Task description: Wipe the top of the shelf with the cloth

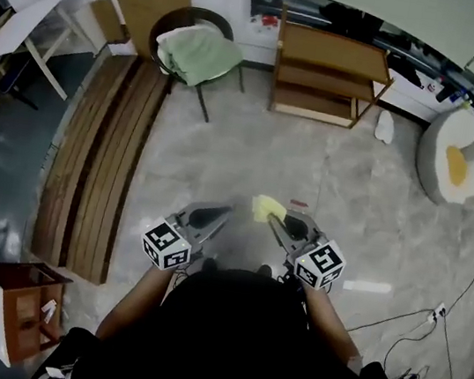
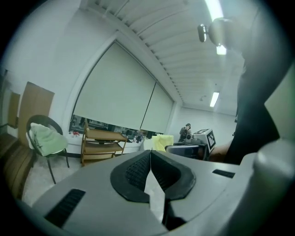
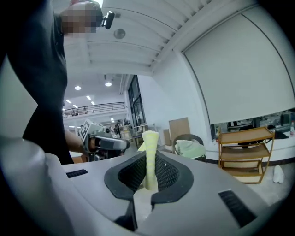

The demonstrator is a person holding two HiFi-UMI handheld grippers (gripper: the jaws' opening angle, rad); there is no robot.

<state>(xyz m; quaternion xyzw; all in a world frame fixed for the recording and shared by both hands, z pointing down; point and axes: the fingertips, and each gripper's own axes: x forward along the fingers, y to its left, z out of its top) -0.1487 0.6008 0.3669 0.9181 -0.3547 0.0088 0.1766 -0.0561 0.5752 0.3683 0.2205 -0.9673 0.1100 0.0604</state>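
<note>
A wooden shelf (image 1: pixel 328 75) with three levels stands against the far wall, well ahead of me; it also shows as the shelf (image 2: pixel 101 145) and shelf (image 3: pixel 246 150) in the gripper views. My right gripper (image 1: pixel 278 220) is shut on a yellow cloth (image 1: pixel 268 208), which sticks up between its jaws as a folded strip, the cloth (image 3: pixel 150 159). My left gripper (image 1: pixel 218 215) is shut with nothing between its pads, level with the right one and a short way to its left. Both are held close in front of my body, far from the shelf.
A chair (image 1: pixel 196 53) with a green cushion stands left of the shelf. Long wooden planks (image 1: pixel 100 154) lie on the floor at the left. A small wooden cabinet (image 1: pixel 15 308) is at the near left. A round grey pouf (image 1: pixel 456 156) and cables (image 1: pixel 429 326) are on the right.
</note>
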